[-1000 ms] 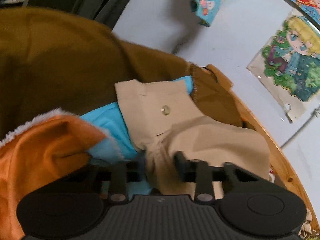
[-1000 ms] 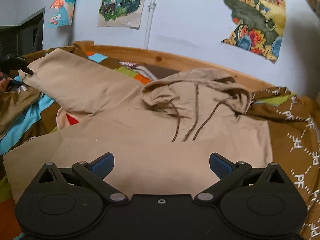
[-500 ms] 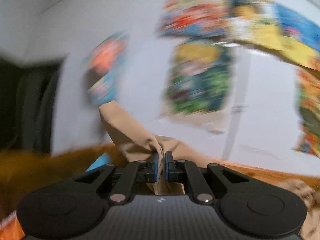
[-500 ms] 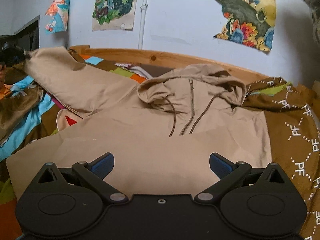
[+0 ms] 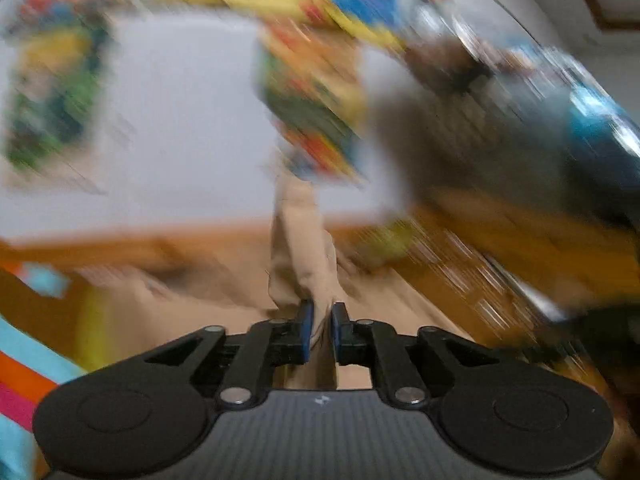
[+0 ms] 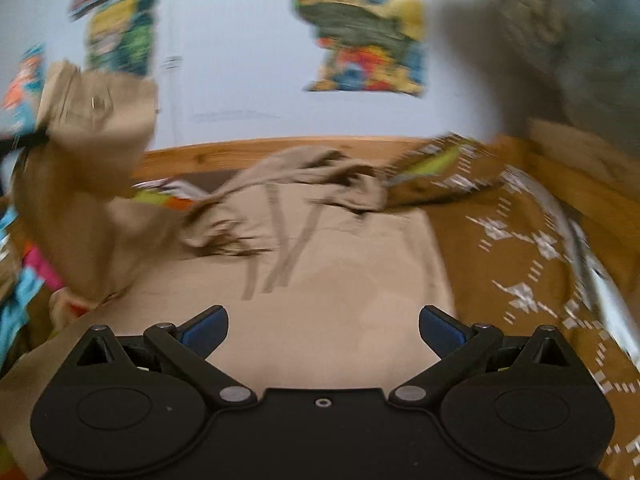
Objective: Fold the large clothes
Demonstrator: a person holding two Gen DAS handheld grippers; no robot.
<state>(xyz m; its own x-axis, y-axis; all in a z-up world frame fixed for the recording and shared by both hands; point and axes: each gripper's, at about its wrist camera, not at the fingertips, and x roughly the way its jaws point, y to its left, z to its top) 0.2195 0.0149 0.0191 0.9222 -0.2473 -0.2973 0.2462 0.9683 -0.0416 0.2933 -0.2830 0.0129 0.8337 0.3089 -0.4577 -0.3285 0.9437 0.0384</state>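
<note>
Left gripper jaws nearly closed, just widened; right gripper jaws wide.

Tan hoodie lies flat on bed, sleeve lifted.

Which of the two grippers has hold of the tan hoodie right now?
The left gripper: the sleeve runs up between its nearly closed jaws. The right gripper hangs wide open above the hoodie.

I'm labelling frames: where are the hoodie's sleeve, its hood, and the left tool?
sleeve [image 6: 100, 120], right wrist view, raised cuff end.
hood [image 6: 320, 172], right wrist view, crumpled middle.
left tool [image 5: 320, 328], left wrist view, between the fingertips.
</note>
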